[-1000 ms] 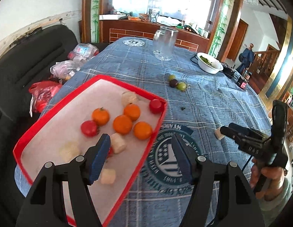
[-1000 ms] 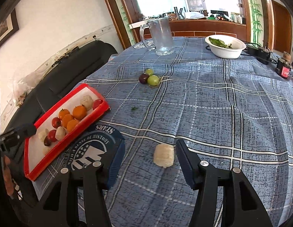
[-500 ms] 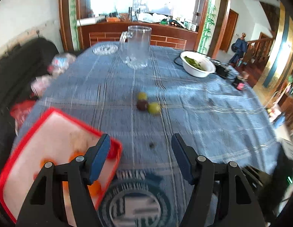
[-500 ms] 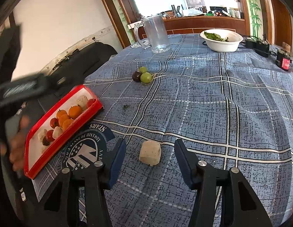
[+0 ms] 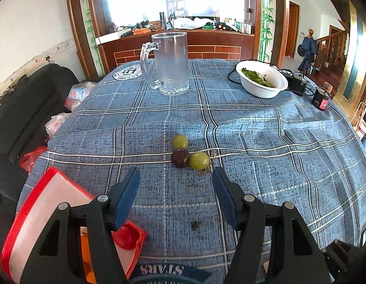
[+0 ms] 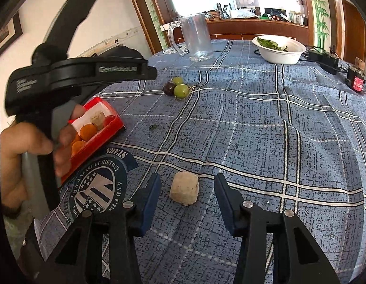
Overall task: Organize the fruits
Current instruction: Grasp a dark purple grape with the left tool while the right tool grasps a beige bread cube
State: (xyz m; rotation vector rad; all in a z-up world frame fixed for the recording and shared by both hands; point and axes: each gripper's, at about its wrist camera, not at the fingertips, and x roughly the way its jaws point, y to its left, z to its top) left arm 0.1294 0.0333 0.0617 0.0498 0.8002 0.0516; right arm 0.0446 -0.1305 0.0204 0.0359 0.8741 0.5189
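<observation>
My left gripper (image 5: 174, 189) hangs over the blue checked cloth, jaws closing slightly with nothing between them. Just beyond its tips lie two green grapes (image 5: 199, 161) and a dark purple grape (image 5: 180, 158), touching one another. The red tray (image 5: 29, 213) is at the lower left, partly under the left finger, with a red tomato (image 5: 126, 236) in its corner. My right gripper (image 6: 187, 196) straddles a pale fruit cube (image 6: 185, 188) on the cloth. Its jaws are closing, and a gap shows on each side of the cube. The tray (image 6: 98, 137) holds oranges (image 6: 88, 130).
A glass mug (image 5: 170, 64) and a white bowl of greens (image 5: 263, 80) stand at the far side, with a cable and a small red-labelled jar (image 5: 321, 98) near the right edge. Plastic bags lie on the black sofa (image 5: 15, 108) at left. A hand holds the left gripper body (image 6: 76, 71).
The left gripper has swung from above the tray to the right, and the grapes now lie just ahead of it. The right jaws have narrowed around the pale cube.
</observation>
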